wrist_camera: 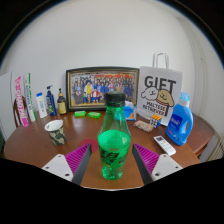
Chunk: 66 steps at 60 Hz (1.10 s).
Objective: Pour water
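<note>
The gripper (113,163) is clamped on a green bottle (114,140), upright between its pads. A cup (55,131) stands on the table (30,150) at ten o'clock from the bottle, apart from it.

A single wide-angle camera rides on the tongs (113,166) and faces forward along their two fingers, level and low over the bench (40,148). It sits close to the green bottle (114,140) between them and looks toward the wall beyond.

A round wooden table (30,150) stands against a plain white wall (100,35).
</note>
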{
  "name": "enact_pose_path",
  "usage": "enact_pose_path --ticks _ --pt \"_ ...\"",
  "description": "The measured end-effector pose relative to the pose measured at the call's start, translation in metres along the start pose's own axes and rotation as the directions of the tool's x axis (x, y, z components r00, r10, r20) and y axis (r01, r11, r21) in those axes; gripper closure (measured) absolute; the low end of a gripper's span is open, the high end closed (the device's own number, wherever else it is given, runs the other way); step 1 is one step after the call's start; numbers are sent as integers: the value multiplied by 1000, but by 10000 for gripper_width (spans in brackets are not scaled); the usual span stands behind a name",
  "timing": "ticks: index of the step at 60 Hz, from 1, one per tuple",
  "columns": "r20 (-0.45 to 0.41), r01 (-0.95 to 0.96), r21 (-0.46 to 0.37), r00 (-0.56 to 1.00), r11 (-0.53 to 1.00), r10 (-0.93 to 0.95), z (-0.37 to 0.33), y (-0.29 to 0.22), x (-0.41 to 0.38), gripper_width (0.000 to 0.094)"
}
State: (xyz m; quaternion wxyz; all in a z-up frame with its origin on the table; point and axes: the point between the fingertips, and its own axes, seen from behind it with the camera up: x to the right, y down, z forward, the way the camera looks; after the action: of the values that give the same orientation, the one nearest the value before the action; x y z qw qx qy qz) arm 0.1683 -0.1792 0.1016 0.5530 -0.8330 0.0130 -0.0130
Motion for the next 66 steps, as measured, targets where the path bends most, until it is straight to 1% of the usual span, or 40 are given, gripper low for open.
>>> enact_pose_path --ticks 3,7,11,15,19,25,32,38,47,50,54,57,63,66 --pt "6 5 7 1000 1000 -5 10 3 -1 143" --pt "8 23 12 1000 1000 -23 20 9 1 286" --pt "-22 36 22 999 999 -35 24 9 4 416" --pt "-20 17 40 1000 999 -16 25 7 4 441" --pt "-25 8 54 1000 999 -7 26 6 5 516" --pt "-32 25 62 999 998 -23 26 6 4 589" --pt "-44 41 55 998 998 -39 27 4 4 590" --pt "-69 69 53 995 996 -65 26 -7 2 589" --pt "-138 209 60 970 976 -199 28 -46 4 591" --pt "-186 282 43 945 958 -270 28 -63 1 592" --pt "-222 393 29 899 919 -378 32 -88 0 591" --pt "-260 490 3 842 872 -472 36 -106 -9 592" --pt "-309 683 -43 685 729 -660 49 -140 -23 592" --pt "-333 763 -91 582 639 -742 54 -151 -37 593"
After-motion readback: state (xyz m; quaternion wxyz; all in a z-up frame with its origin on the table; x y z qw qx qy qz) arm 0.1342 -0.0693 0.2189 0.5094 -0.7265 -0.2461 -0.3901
